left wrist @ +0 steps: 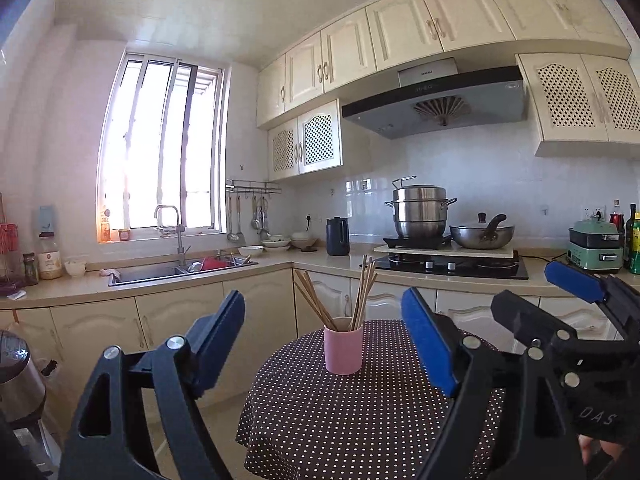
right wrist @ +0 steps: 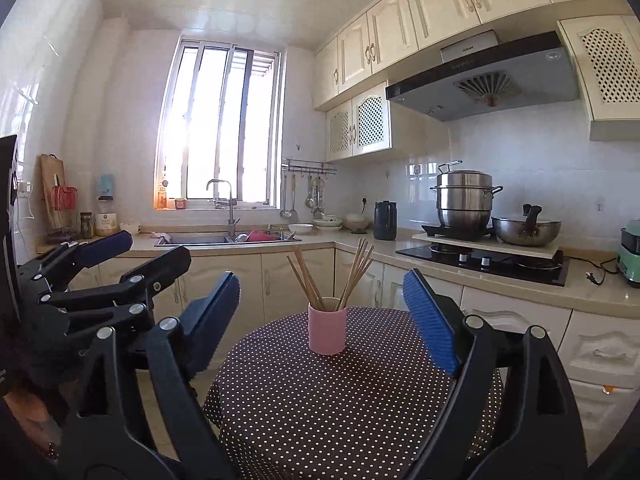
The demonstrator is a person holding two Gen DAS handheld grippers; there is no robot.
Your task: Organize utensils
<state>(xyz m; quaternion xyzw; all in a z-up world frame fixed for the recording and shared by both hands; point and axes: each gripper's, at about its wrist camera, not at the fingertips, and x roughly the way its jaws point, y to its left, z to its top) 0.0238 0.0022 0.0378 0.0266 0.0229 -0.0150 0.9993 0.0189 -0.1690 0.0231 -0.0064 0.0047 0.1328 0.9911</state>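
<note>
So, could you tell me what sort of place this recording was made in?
Most likely a home kitchen: a sink under the window, a gas hob with a steamer pot beneath a range hood, and cream wall cupboards.

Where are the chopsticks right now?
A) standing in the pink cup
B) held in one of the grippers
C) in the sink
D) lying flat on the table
A: the chopsticks stand fanned out in the pink cup on the dotted table, while the left gripper and the right gripper are both open and empty.
</note>
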